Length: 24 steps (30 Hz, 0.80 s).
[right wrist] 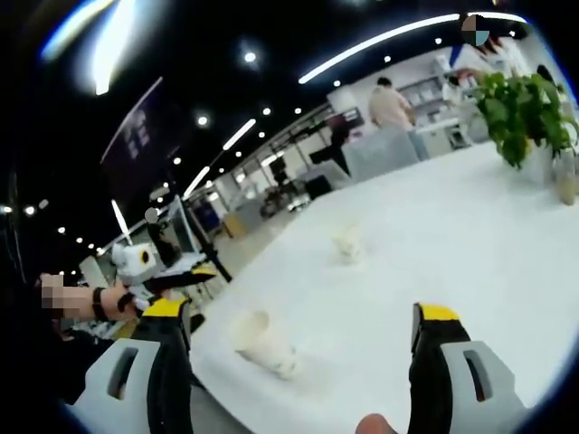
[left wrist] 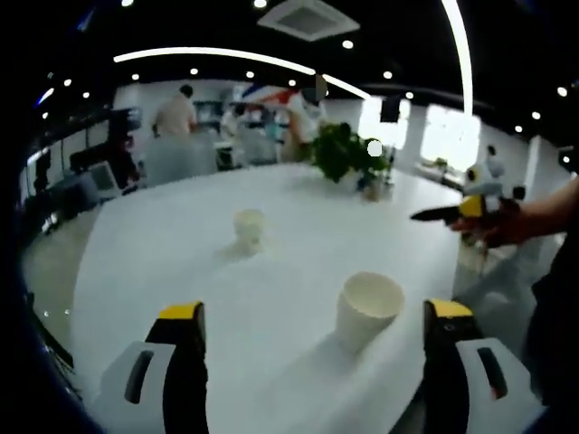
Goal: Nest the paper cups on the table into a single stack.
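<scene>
On the white table (left wrist: pixel 181 235), two paper cups were seen upright and well apart: the near cup (left wrist: pixel 368 309) stood just ahead of the left claw (left wrist: pixel 312 316), toward its right jaw, and the far cup (left wrist: pixel 249 226) sat farther back. Both the left claw and the right claw (right wrist: pixel 298 321) were held released, nothing gripped. A potted plant (left wrist: pixel 348 155) was placed at the far edge.

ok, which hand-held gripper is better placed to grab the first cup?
Left, probably. The near cup stands upright just ahead of the open left hand-held gripper, close to its right jaw. The right hand-held gripper is open too, but hangs off the table edge.
</scene>
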{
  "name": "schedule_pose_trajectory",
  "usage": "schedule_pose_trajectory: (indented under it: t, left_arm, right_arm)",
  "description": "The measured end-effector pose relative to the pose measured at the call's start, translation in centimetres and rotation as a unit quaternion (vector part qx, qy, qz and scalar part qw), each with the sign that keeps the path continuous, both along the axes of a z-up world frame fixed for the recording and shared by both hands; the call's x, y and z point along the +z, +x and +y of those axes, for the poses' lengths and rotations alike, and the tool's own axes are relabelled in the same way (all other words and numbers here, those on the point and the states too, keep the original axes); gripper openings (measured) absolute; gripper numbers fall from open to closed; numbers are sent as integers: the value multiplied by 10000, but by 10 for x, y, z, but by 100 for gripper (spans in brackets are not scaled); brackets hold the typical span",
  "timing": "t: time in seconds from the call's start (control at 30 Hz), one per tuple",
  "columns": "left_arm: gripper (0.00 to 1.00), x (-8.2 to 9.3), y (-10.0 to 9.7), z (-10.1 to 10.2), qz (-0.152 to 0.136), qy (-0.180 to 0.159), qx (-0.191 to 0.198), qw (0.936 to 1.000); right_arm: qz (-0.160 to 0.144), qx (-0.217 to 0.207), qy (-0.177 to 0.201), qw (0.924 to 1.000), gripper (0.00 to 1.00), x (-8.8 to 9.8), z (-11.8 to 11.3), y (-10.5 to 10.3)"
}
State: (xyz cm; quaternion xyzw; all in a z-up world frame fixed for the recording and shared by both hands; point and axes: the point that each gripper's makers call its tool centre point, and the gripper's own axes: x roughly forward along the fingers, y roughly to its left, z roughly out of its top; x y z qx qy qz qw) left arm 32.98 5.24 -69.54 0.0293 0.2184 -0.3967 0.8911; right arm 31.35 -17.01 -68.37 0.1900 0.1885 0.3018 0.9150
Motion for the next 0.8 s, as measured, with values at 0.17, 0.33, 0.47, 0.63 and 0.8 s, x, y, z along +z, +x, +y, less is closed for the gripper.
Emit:
schedule_pose_trajectory:
  t: [0.17, 0.33, 0.47, 0.63, 0.8]
  left_arm:
    - [100, 0, 0, 0, -44, 15, -26, 10000]
    - [100, -2, -4, 0, -46, 9, -32, 10000]
    - [100, -4, -5, 1, -82, 40, -37, 10000]
    - [100, -4, -6, 2, -98, -38, 4, 9999]
    - [100, -7, -7, 6, -130, 50, 69, 9999]
  right_arm:
    - [9, 142, -58, 9999, 100, -2, 3, 8]
    - [-144, 399, -453, 9981, 100, 2, 3, 26]
    - [-438, 566, -725, 9948, 100, 15, 4, 49]
    - [-506, 582, -999, 9920, 100, 19, 3, 78]
    - [-496, 612, -1535, 9850, 100, 10, -1, 117]
